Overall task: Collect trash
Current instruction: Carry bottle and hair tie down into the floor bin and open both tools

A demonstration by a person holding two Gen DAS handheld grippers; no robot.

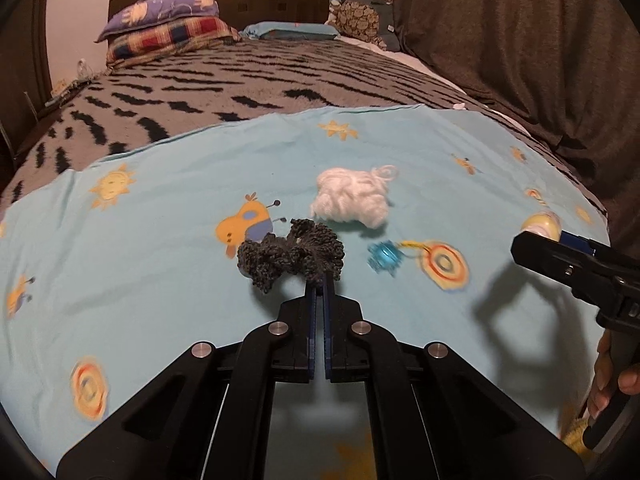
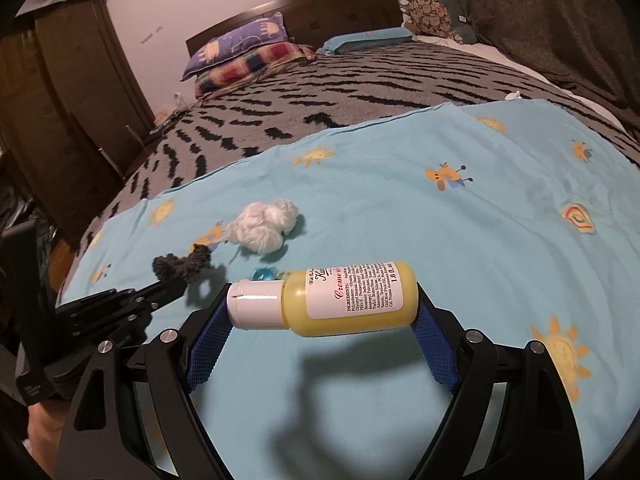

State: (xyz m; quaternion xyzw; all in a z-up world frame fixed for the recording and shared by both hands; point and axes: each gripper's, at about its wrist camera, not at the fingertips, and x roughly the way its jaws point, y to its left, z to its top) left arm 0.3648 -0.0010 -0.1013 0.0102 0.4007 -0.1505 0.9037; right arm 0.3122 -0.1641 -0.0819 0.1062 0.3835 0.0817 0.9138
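My left gripper [image 1: 319, 280] is shut on a dark grey yarn clump [image 1: 292, 254] and holds it just above the light blue sheet [image 1: 160, 280]. It also shows in the right wrist view [image 2: 182, 266]. My right gripper [image 2: 322, 304] is shut on a small yellow lotion bottle [image 2: 332, 300] with a white cap, held crosswise by its ends above the sheet. The bottle shows at the right in the left wrist view [image 1: 542, 226]. A white yarn clump [image 1: 352, 198] and a small blue plastic piece [image 1: 382, 260] lie on the sheet beyond my left gripper.
The blue sheet lies over a grey and black striped blanket [image 1: 240, 84] on a bed. Pillows [image 1: 168, 28] lie at the headboard. A dark curtain [image 1: 520, 40] hangs on the right. A wooden wardrobe [image 2: 72, 80] stands at the left.
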